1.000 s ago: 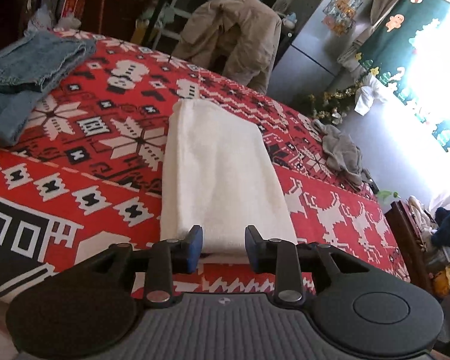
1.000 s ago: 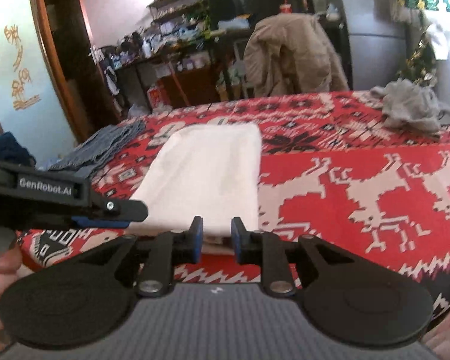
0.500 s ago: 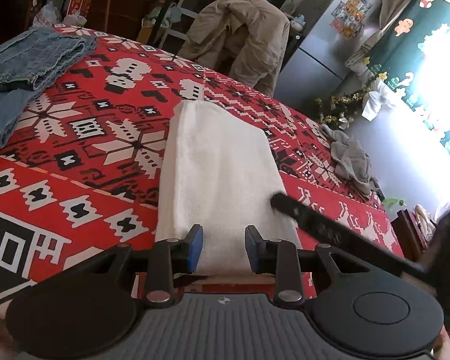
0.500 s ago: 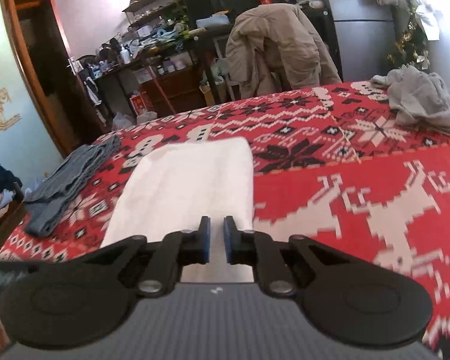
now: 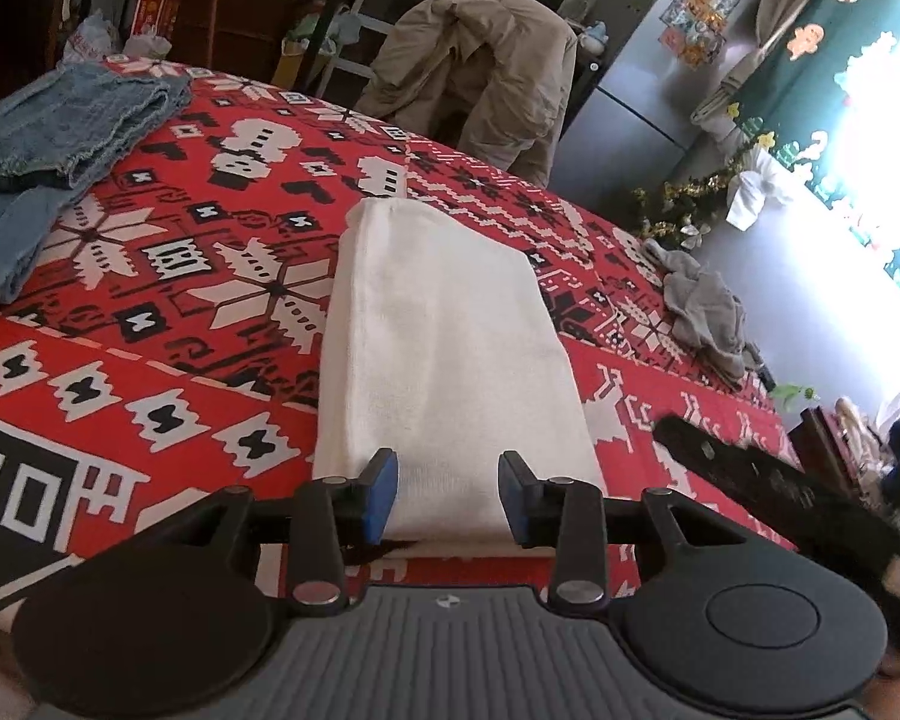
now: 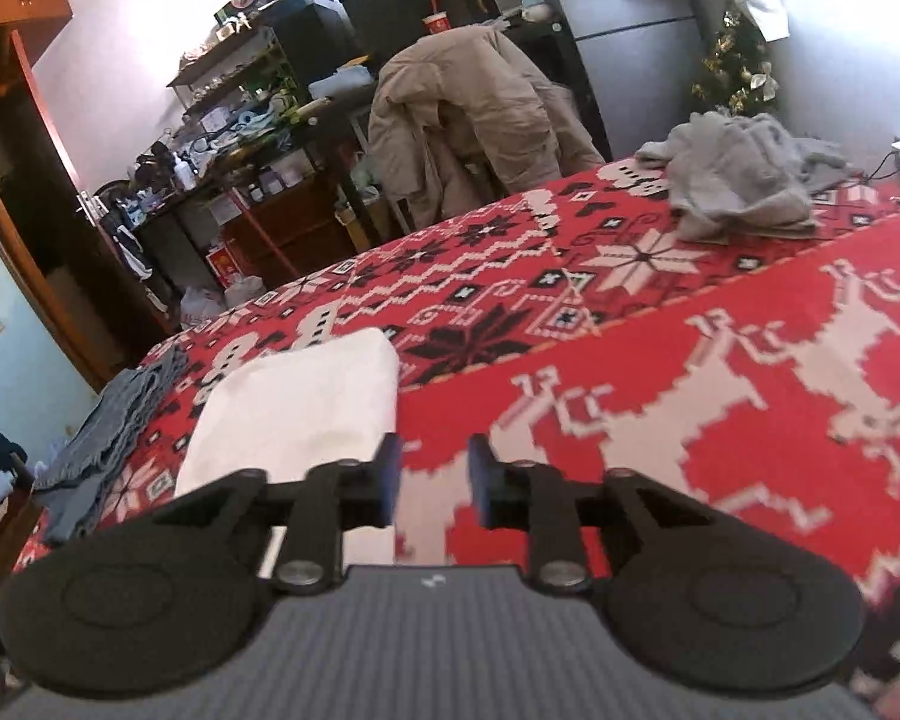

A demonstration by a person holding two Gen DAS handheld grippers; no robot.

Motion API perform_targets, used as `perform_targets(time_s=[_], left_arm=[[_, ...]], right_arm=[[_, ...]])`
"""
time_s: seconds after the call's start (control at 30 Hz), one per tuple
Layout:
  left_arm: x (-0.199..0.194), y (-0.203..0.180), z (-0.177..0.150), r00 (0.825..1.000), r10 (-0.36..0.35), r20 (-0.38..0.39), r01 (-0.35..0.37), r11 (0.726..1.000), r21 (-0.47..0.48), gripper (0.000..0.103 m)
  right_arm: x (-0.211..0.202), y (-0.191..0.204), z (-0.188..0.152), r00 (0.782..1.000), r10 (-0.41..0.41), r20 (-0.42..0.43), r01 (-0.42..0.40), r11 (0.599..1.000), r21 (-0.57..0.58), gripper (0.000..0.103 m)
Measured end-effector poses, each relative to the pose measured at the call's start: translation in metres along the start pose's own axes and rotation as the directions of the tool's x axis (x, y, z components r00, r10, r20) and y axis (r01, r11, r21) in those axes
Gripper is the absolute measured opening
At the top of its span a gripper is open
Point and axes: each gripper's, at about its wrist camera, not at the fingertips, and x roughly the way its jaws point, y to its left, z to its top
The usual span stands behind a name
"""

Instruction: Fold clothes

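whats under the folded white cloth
The folded white cloth lies flat on the red patterned blanket, which shows all around it. Whatever is directly beneath is covered, as are its inner layers.

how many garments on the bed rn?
3. Folded white garment in the middle, in front of both grippers; folded jeans at the left edge; crumpled grey garment at the far right. More may lie outside view.

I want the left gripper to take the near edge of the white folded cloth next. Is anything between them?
Nothing visible is. The left gripper is open right at the near edge of the white folded cloth, with only the red blanket around it.
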Motion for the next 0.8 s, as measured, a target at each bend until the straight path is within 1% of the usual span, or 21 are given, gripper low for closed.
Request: perform_targets(time_s=[0.03,0.07,0.1,0.13,0.17,0.2,0.23,0.27,0.3,0.33,0.37,0.43,0.47,0.5,0.57,0.67,0.8], left_arm=[[-0.002,-0.002,-0.002,1.0,0.006,0.001,-0.006,1.0,0.009,0.039],[-0.004,-0.003,-0.004,1.0,0.009,0.004,-0.009,1.0,0.019,0.045],[-0.006,-0.005,-0.006,1.0,0.005,0.007,-0.006,0.999,0.037,0.054],[-0.008,-0.007,-0.009,1.0,0.002,0.01,-0.002,0.998,0.055,0.06],[-0.01,-0.009,-0.012,1.0,-0.002,0.012,0.001,0.997,0.072,0.073],[-0.011,-0.011,-0.016,1.0,0.004,0.014,-0.006,0.996,0.084,0.084],[-0.012,-0.012,-0.021,1.0,0.012,0.017,-0.014,0.995,0.095,0.088],[-0.013,-0.014,-0.026,0.999,0.044,0.018,-0.046,0.994,0.098,0.091],[-0.014,-0.014,-0.031,0.997,0.07,0.012,-0.071,0.992,0.102,0.091],[-0.015,-0.015,-0.035,0.996,0.095,0.006,-0.095,0.99,0.107,0.091],[-0.016,-0.014,-0.038,0.994,0.112,-0.009,-0.111,0.989,0.102,0.092],[-0.02,-0.011,-0.041,0.99,0.139,-0.031,-0.137,0.987,0.084,0.093],[-0.023,-0.009,-0.043,0.988,0.151,-0.037,-0.147,0.986,0.077,0.094],[-0.025,-0.007,-0.045,0.986,0.162,-0.042,-0.158,0.985,0.071,0.096],[-0.028,-0.005,-0.047,0.983,0.181,-0.007,-0.18,0.98,0.083,0.099],[-0.033,-0.003,-0.051,0.977,0.209,0.045,-0.212,0.972,0.1,0.099],[-0.039,0.001,-0.057,0.963,0.243,0.114,-0.256,0.959,0.12,0.098]], right_arm=[[-0.006,0.0,-0.004,1.0,-0.002,-0.003,0.002,1.0,-0.014,0.031],[-0.013,0.0,-0.008,1.0,-0.006,-0.007,0.006,1.0,-0.025,0.032],[-0.02,-0.001,-0.012,1.0,-0.01,-0.01,0.009,0.999,-0.035,0.035],[-0.025,0.0,-0.015,1.0,-0.011,-0.009,0.011,0.999,-0.048,0.039],[-0.031,0.001,-0.018,1.0,-0.013,-0.007,0.012,0.998,-0.06,0.042],[-0.036,0.002,-0.022,1.0,-0.015,-0.006,0.014,0.997,-0.073,0.048],[-0.041,0.004,-0.025,1.0,-0.018,-0.003,0.018,0.996,-0.086,0.057],[-0.045,0.007,-0.029,1.0,-0.022,-0.001,0.022,0.994,-0.111,0.064],[-0.049,0.01,-0.034,1.0,-0.026,0.001,0.026,0.99,-0.137,0.077],[-0.054,0.015,-0.039,1.0,-0.03,0.005,0.03,0.986,-0.166,0.084],[-0.058,0.019,-0.043,1.0,-0.03,0.007,0.031,0.98,-0.199,0.085],[-0.065,0.027,-0.051,0.999,-0.032,0.015,0.035,0.966,-0.258,0.097],[-0.068,0.03,-0.053,0.999,-0.032,0.023,0.037,0.959,-0.279,0.101],[-0.071,0.034,-0.056,0.999,-0.03,0.031,0.038,0.953,-0.3,0.102],[-0.074,0.036,-0.059,0.999,-0.036,0.027,0.043,0.946,-0.321,0.102],[-0.078,0.04,-0.065,0.997,-0.071,0.025,0.075,0.936,-0.343,0.102],[-0.076,0.044,-0.073,0.992,-0.128,0.008,0.123,0.932,-0.34,0.102]])
